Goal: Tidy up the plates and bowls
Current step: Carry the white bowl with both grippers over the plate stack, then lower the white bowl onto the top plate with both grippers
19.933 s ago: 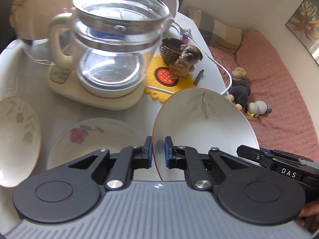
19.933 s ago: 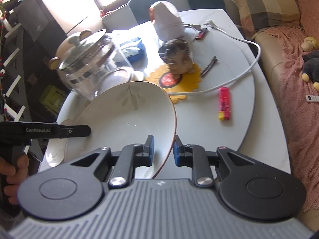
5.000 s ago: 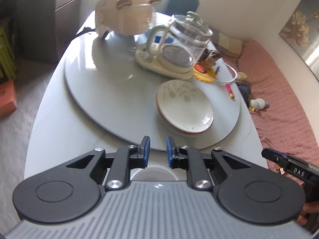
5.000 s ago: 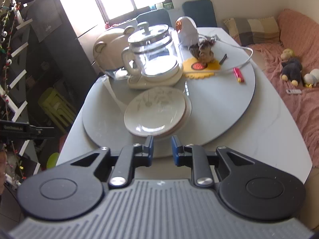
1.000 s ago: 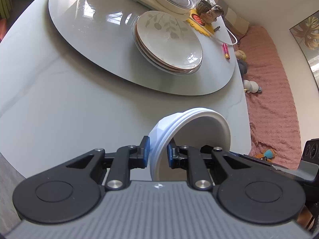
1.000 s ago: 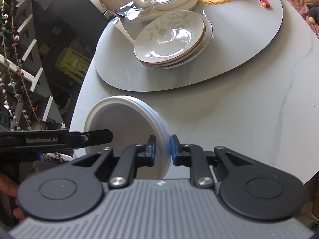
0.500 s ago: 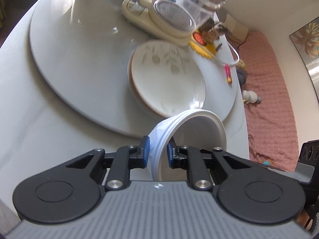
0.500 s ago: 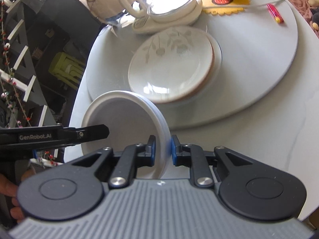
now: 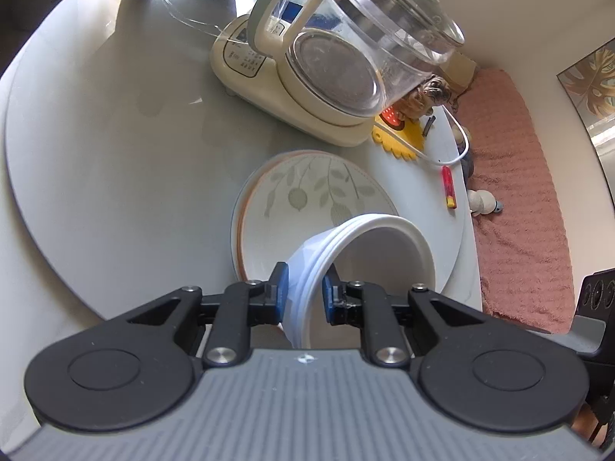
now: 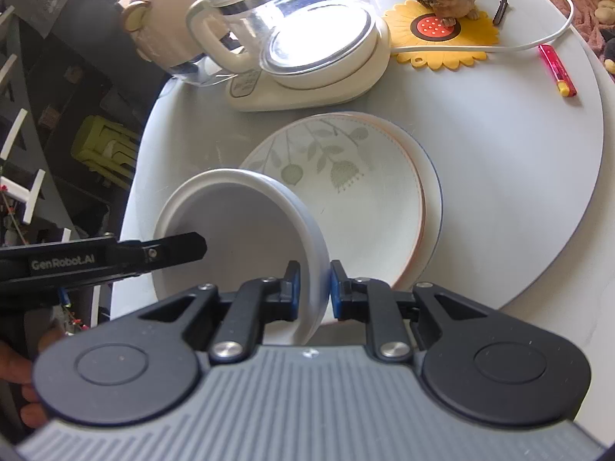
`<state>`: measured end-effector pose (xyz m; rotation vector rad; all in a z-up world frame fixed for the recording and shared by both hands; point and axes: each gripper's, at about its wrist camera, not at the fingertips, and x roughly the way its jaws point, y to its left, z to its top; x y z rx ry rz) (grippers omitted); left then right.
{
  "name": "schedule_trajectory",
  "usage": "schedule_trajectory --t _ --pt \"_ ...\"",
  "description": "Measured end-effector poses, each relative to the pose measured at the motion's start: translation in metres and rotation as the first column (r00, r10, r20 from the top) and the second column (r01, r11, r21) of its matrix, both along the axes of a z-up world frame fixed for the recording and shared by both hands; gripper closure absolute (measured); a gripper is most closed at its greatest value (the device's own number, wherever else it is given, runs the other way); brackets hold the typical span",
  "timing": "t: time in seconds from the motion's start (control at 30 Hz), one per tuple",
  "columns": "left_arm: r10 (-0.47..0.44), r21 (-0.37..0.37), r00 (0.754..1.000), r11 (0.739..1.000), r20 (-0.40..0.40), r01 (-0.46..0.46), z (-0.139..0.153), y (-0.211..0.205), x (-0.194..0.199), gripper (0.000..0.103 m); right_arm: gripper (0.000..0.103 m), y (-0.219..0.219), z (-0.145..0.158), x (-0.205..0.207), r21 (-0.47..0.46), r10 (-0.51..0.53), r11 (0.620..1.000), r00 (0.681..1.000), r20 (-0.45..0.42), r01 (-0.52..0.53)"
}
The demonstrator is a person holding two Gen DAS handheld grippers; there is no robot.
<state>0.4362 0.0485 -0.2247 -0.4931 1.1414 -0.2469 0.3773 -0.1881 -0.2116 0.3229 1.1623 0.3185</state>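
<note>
A stack of white bowls (image 9: pixel 369 253) is held between both grippers over a stack of leaf-patterned plates (image 9: pixel 307 196). My left gripper (image 9: pixel 304 295) is shut on the left rim of the bowls. My right gripper (image 10: pixel 311 290) is shut on the opposite rim; the bowls (image 10: pixel 238 226) show there too, just above the near edge of the plates (image 10: pixel 346 176). The left gripper's body reaches in from the left of the right wrist view. The plates sit on the grey turntable (image 9: pixel 115 176).
A glass kettle on a cream base (image 9: pixel 338 50) stands right behind the plates. A yellow sunflower mat (image 10: pixel 442 34) with a dog figurine, a white cable and a red lighter (image 10: pixel 557 71) lie at the back right. A pink sofa cover (image 9: pixel 519 192) is beyond the table edge.
Both grippers have carried the bowl stack forward from the table's near edge to above the plates. The kettle and plates loom closer.
</note>
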Motion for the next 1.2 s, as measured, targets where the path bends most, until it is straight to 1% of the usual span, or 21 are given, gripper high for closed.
schedule_trajectory --t 0.1,0.17,0.4,0.57,0.63,0.8,0.87,0.9,0.93,1.03,1.2 --pt "0.007 -0.026 1.0 1.0 -0.016 -0.008 -0.01 0.003 0.012 0.083 0.084 -0.001 -0.004 0.009 0.001 -0.009 1.0 1.0 0.0 0.009" --pt "0.001 -0.035 1.0 0.999 -0.016 -0.002 -0.014 0.002 0.02 0.083 0.084 -0.001 -0.006 0.014 -0.014 -0.011 1.0 1.0 0.003 0.011" --pt "-0.025 -0.003 0.999 1.0 -0.027 0.025 -0.025 -0.01 0.041 0.083 0.084 -0.003 -0.018 0.031 -0.048 -0.018 0.999 1.0 -0.009 0.018" --pt "-0.032 -0.002 0.999 0.999 -0.041 0.032 -0.031 -0.01 0.048 0.083 0.084 -0.004 -0.023 0.035 -0.05 -0.03 0.998 0.999 -0.019 0.029" --pt "-0.034 -0.001 0.999 0.999 -0.042 0.034 -0.03 -0.008 0.047 0.083 0.083 -0.003 -0.023 0.035 -0.049 -0.026 0.998 1.0 -0.013 0.025" --pt "-0.032 -0.003 0.999 0.999 -0.04 0.032 -0.029 -0.008 0.047 0.082 0.083 -0.002 -0.021 0.034 -0.055 -0.028 0.998 1.0 0.0 0.028" --pt "-0.024 0.007 0.998 1.0 -0.05 0.024 -0.029 -0.007 0.047 0.074 0.083 -0.001 -0.021 0.033 -0.055 -0.024 0.998 1.0 0.003 0.024" --pt "-0.021 0.012 0.999 1.0 -0.046 0.021 -0.028 -0.008 0.046 0.067 0.083 -0.002 -0.02 0.032 -0.052 -0.025 0.998 1.0 0.007 0.025" --pt "-0.016 0.018 0.999 1.0 -0.04 0.017 -0.026 -0.008 0.045 0.062 0.083 -0.002 -0.019 0.031 -0.054 -0.028 0.998 1.0 0.013 0.028" --pt "-0.007 0.016 1.0 1.0 -0.028 0.007 -0.02 -0.007 0.041 0.061 0.083 -0.002 -0.013 0.03 -0.064 -0.034 0.997 0.999 0.039 0.037" --pt "0.006 0.034 1.0 0.999 0.008 -0.006 -0.002 -0.008 0.033 0.061 0.083 -0.006 0.005 0.024 -0.056 -0.036 0.998 0.996 0.082 0.04"
